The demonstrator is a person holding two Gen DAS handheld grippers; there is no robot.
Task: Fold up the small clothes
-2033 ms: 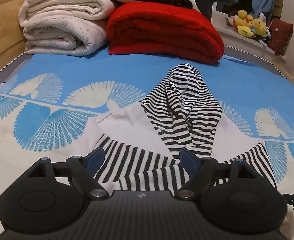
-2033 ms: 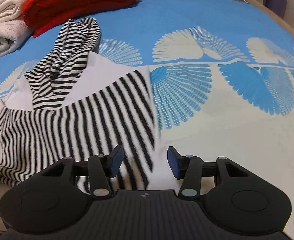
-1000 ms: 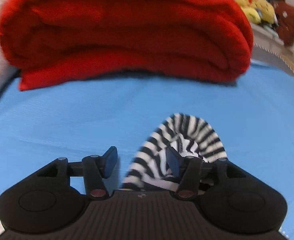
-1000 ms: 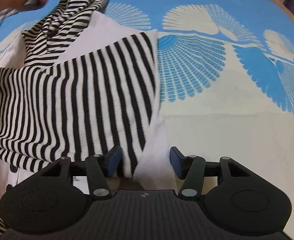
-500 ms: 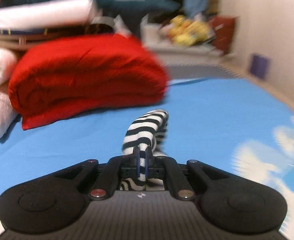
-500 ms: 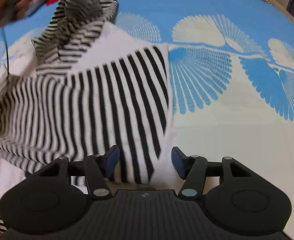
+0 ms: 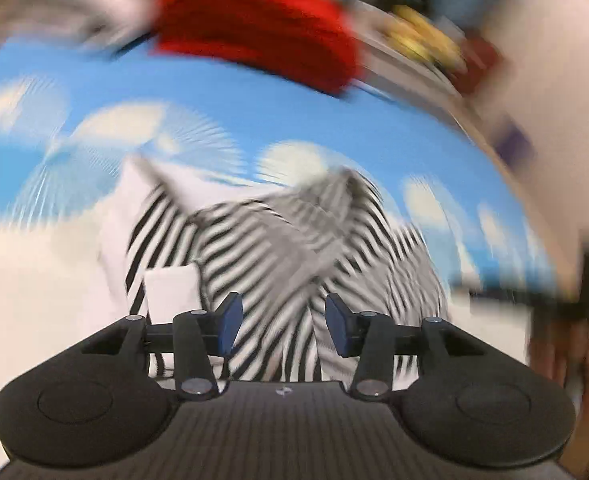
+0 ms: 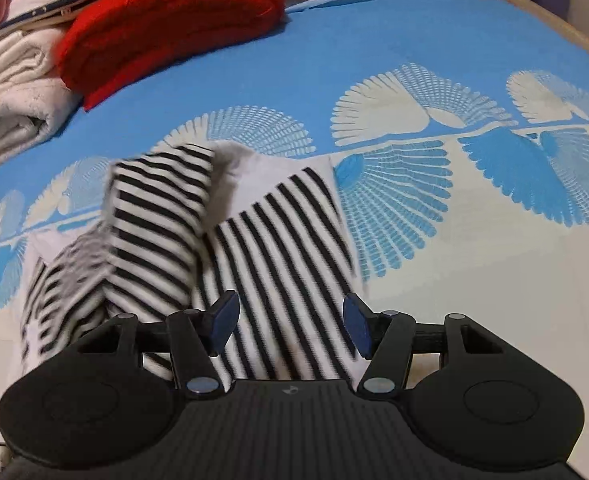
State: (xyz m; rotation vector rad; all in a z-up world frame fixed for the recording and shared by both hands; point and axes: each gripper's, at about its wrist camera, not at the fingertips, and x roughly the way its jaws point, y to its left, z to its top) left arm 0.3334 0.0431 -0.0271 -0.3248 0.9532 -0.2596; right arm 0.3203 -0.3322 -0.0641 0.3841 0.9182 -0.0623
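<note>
My left hand-held gripper (image 7: 279, 324) just released, jaws parted over the striped garment (image 8: 278, 248), my right hand-held gripper (image 8: 290, 326) likewise unclenched, left view motion-blurred, garment's near edge hidden.

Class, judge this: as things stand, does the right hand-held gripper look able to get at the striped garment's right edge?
Probably yes: the right hand-held gripper is open just above the striped garment, and nothing covers that edge.
</note>
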